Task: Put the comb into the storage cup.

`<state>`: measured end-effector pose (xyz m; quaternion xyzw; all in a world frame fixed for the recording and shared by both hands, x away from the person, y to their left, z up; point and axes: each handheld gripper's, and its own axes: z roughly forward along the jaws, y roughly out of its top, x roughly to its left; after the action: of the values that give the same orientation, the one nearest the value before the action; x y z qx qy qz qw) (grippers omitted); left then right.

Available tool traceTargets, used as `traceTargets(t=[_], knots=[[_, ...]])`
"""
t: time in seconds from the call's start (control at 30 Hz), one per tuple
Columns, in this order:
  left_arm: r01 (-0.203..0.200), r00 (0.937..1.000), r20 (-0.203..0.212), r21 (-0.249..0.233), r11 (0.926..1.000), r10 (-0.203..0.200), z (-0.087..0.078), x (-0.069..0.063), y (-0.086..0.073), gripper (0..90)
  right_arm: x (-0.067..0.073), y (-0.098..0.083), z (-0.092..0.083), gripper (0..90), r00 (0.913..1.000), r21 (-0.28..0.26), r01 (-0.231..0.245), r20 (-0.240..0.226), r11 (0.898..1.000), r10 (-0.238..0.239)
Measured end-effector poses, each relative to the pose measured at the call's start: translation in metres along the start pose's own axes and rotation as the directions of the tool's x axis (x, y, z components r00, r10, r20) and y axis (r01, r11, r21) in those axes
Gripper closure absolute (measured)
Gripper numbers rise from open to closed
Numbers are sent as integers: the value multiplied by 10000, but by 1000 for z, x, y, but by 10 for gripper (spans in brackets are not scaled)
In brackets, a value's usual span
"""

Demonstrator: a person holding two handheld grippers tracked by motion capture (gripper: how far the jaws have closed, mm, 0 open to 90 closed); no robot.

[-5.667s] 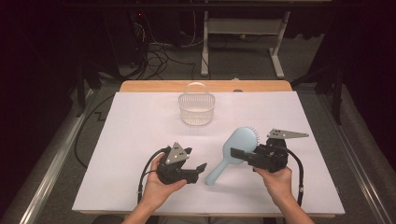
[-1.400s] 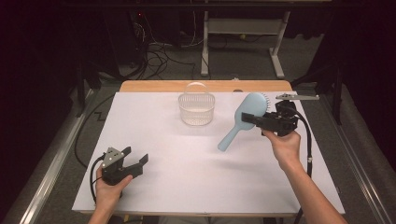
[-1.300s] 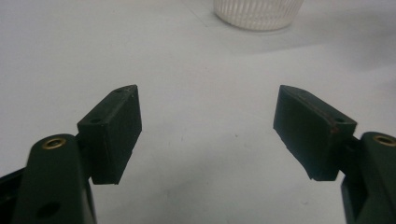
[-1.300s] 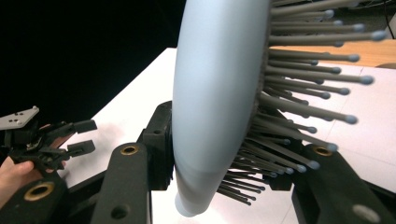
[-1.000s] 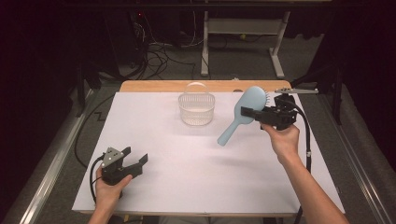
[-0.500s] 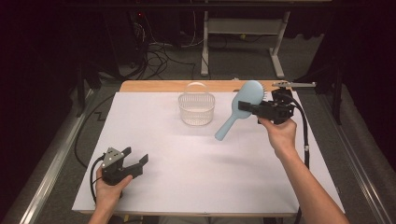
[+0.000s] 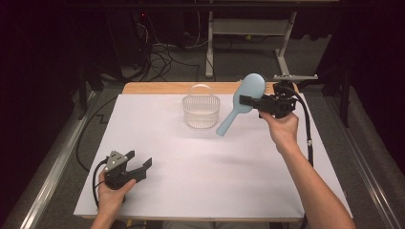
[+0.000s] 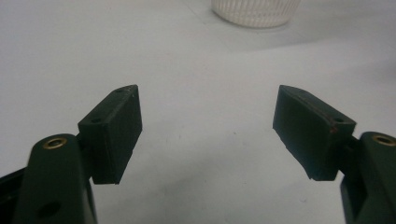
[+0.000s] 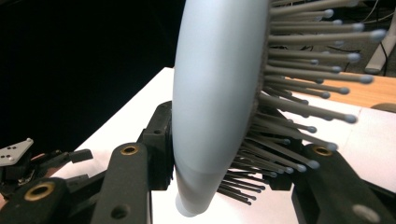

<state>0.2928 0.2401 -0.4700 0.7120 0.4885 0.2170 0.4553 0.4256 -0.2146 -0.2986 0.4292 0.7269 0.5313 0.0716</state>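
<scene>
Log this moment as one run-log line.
right claw: shut on hairbrush, held above table beside basket | left claw: open, holding nothing, near front edge

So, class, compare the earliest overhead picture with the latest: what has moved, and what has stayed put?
The right gripper, clamped on the light-blue plastic hairbrush, lifted it off the table toward the clear ribbed basket. The left gripper, open, drew back leftward. The basket stayed.

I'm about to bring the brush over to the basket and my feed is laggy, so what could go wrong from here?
1. The right gripper clamps the blue hairbrush across its head with one jaw on the bristles; that soft side might let it twist or slip.
2. The handle hangs down beside the white basket; a sideways swing could nudge the light basket.
3. The left gripper sits open, far from the basket, so it can't steady it.
</scene>
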Motion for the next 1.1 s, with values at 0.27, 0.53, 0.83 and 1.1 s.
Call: traceTargets(t=[0.27, 0.53, 0.83, 1.1], knots=[[-33, 10000, 18, 52, 10000, 33, 0, 0, 0, 251, 6, 11, 12, 550, 10000, 24, 71, 59, 10000, -71], [-112, 9999, -13, 90, 9999, 112, 1, -1, 0, 253, 11, 18, 21, 550, 9997, 90, 227, 85, 9997, -228], [-144, 9999, -34, 93, 9999, 145, 0, -1, 0, 253, 12, 25, 26, 550, 9997, 55, 210, 101, 9998, -210], [-236, 9997, 33, 103, 9997, 236, 1, -3, 1, 253, 15, 40, 35, 550, 9998, -3, 221, 30, 9998, -221]])
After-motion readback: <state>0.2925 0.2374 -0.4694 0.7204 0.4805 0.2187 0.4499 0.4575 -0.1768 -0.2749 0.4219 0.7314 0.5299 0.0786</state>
